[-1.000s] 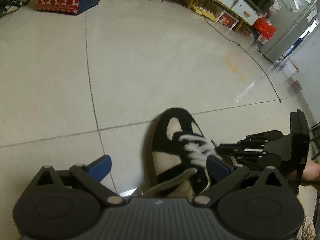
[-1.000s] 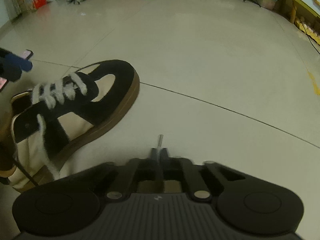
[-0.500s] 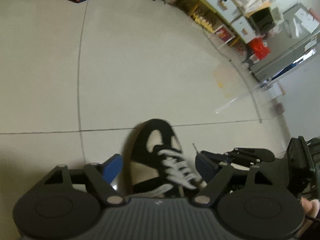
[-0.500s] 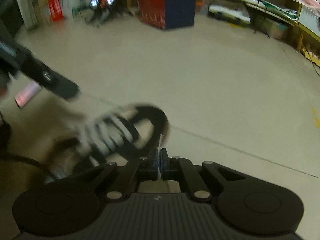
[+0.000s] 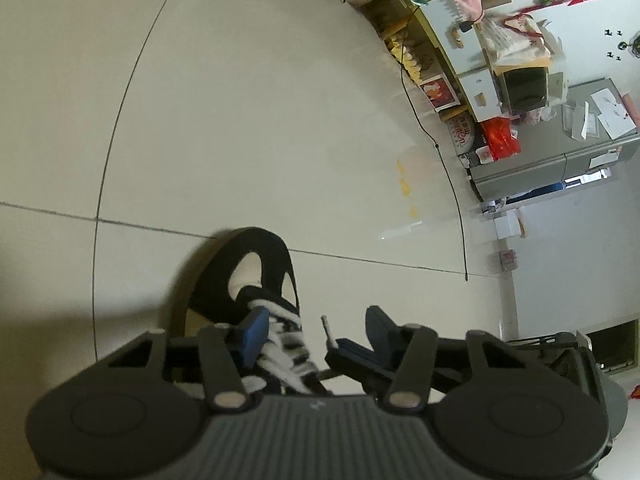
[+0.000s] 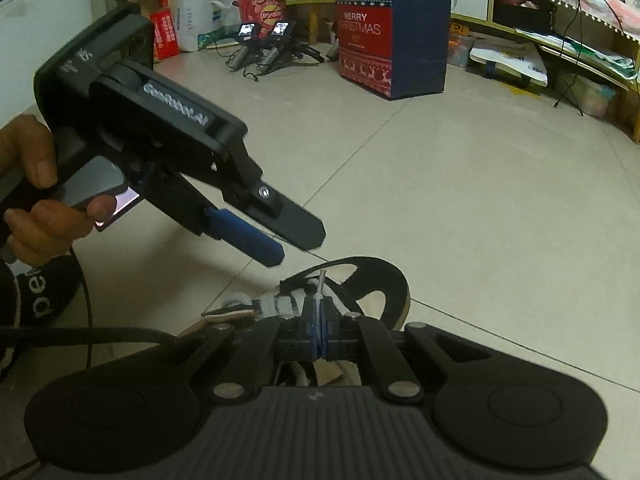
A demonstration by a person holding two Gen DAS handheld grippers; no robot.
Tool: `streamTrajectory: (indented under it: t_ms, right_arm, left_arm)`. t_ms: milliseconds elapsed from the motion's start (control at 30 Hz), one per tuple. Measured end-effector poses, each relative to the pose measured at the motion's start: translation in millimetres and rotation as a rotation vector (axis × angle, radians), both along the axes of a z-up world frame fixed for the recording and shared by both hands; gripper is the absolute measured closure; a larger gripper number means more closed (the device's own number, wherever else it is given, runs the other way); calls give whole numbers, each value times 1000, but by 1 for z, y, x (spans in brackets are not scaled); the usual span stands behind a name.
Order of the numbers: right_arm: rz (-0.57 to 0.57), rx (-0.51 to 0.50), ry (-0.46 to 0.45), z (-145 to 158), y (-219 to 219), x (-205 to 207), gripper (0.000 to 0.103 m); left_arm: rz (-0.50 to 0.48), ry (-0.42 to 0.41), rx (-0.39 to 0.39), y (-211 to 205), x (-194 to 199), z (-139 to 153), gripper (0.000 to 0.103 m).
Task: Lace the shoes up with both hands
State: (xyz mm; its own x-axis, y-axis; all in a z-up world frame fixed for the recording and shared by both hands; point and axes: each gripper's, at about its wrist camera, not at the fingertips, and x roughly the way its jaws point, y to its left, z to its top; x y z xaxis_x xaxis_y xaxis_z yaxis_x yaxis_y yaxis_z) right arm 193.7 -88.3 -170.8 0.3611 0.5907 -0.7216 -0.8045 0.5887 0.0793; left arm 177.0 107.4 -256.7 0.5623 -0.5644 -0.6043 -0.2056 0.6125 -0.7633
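floor [image 5: 240,120]: pale tiles | gift box [image 6: 394,32] | cluttered shelves [image 6: 560,40]

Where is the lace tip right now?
The lace tip is pinched in the shut right gripper, sticking up above the shoe. In the left wrist view it stands between the closing left gripper's fingers.

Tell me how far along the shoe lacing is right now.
Done: white laces already cross several rows on the black and cream suede shoe. In hand: the right gripper is shut on the lace's plastic tip; the left gripper hovers above, jaws closing on nothing yet. Left: threading that end and tying.
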Motion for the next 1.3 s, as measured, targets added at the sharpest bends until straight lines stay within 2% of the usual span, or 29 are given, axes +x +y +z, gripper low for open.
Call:
streamTrajectory:
  t_ms: [100,367,433,700,1000,1300]
  right_arm:
    - [12,7,3,-6,-5,2,100]
    - [37,18,10,-10,-9,-5,100]
    - [37,19,12,-10,-9,-6,100]
    - [23,27,36,-11,-10,-6,97]
    - [14,46,62,-12,-17,-2,95]
    - [19,51,93,-19,-16,3,94]
  left_arm:
    - [5,16,-23,1,-1,-3,54]
    - [22,47,-79,3,0,-10,85]
    - [25,53,-89,3,0,-11,99]
    - [35,58,-105,4,0,-12,100]
    - [74,160,-250,7,2,-33,100]
    - [103,216,-330,10,-1,-44,100]
